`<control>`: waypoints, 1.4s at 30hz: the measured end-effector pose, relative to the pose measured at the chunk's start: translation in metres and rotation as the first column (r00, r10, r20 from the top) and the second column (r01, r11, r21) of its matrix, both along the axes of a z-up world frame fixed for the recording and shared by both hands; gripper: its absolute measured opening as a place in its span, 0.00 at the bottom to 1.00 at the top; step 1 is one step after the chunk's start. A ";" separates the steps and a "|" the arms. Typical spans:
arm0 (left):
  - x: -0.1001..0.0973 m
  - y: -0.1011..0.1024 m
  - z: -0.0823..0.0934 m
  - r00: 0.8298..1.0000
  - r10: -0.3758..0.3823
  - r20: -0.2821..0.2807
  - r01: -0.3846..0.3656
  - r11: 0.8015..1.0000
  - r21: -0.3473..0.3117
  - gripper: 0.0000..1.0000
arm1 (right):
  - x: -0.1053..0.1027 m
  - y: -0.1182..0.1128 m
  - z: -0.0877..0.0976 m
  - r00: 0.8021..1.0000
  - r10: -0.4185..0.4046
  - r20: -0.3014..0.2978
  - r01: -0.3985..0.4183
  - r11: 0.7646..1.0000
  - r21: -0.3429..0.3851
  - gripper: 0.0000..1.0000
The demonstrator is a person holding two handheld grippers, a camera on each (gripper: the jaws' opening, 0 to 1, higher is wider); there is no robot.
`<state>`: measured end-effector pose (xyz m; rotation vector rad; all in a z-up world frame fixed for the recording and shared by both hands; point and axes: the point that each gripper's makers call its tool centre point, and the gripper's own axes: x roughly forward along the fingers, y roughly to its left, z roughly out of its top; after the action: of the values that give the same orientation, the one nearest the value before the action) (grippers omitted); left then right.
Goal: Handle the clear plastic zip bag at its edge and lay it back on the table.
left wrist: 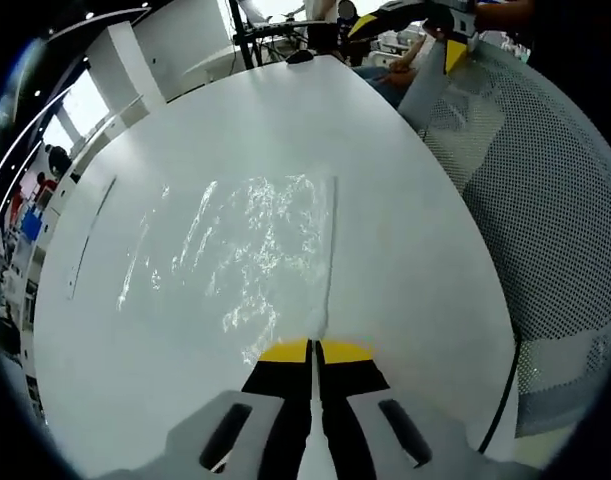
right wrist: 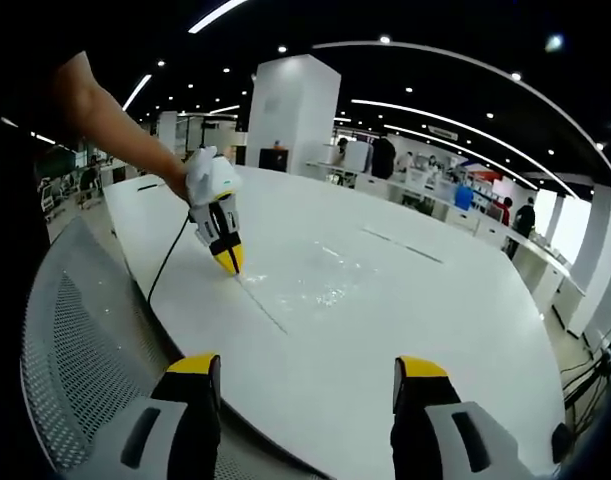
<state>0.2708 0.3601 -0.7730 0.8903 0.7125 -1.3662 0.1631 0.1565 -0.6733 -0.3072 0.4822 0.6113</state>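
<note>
Our left gripper (left wrist: 314, 352) pinches the clear zip bag (left wrist: 247, 250) at its edge, lower centre; right gripper (right wrist: 307, 378) gapes wide. Bag's outline barely shows on the table (left wrist: 405, 230).

Clear bag (left wrist: 240, 250); white table (left wrist: 385, 250); yellow-tipped fingers (left wrist: 285, 352).

The white surface (left wrist: 405, 250) carries the clear plastic zip bag (left wrist: 240, 250), which lies flat at its centre, the sealed edge toward 3 o'clock.

Bright overhead strips, table glare, fisheye warp
</note>
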 end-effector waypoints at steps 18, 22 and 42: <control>-0.008 0.002 0.015 0.999 0.046 0.019 -0.046 0.999 -0.009 0.00 | -0.004 0.006 0.002 0.998 0.069 -0.008 -0.069 0.996 -0.060 0.70; -0.014 0.002 0.018 0.999 0.043 0.032 -0.043 0.999 0.001 0.00 | -0.001 0.006 0.005 0.997 0.073 -0.001 -0.073 0.995 -0.068 0.70; -0.033 -0.004 0.047 0.994 0.018 0.104 -0.020 1.000 0.022 0.00 | 0.011 0.024 0.024 0.990 0.138 0.031 -0.137 0.989 -0.053 0.63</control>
<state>0.2375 0.3565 -0.7257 0.9634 0.6562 -1.2871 0.1737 0.1802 -0.6497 -0.4015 0.4465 0.7273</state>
